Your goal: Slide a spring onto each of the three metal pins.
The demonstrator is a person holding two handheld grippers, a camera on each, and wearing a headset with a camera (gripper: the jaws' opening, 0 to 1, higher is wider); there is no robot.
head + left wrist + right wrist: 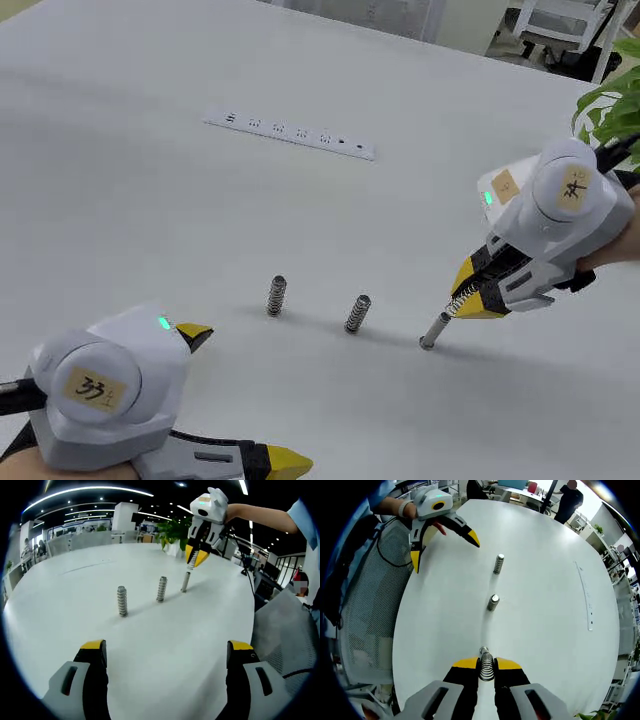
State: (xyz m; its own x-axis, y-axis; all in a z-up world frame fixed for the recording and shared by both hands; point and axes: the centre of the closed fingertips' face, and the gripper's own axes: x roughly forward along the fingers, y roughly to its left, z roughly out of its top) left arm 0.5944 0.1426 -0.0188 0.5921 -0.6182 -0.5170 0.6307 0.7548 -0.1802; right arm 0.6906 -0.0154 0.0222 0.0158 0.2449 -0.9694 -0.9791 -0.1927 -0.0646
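Note:
Two metal pins stand upright on the white table (150,200), each with a spring on it: one (277,296) (122,600) (498,563) to the left, one (358,313) (161,588) (493,602) in the middle. The third pin (434,330) (185,581) (483,651) is bare along its lower part and leans. My right gripper (468,303) (196,560) (487,663) is shut on a spring (460,299) (486,671), whose lower end meets that pin's top. My left gripper (240,397) (166,650) (445,549) hovers open near the table's front edge, holding nothing.
A white power strip (290,133) (585,595) lies on the far part of the table. A green plant (610,105) stands past the right gripper. A grey mesh chair (285,630) (370,605) sits off the table's edge.

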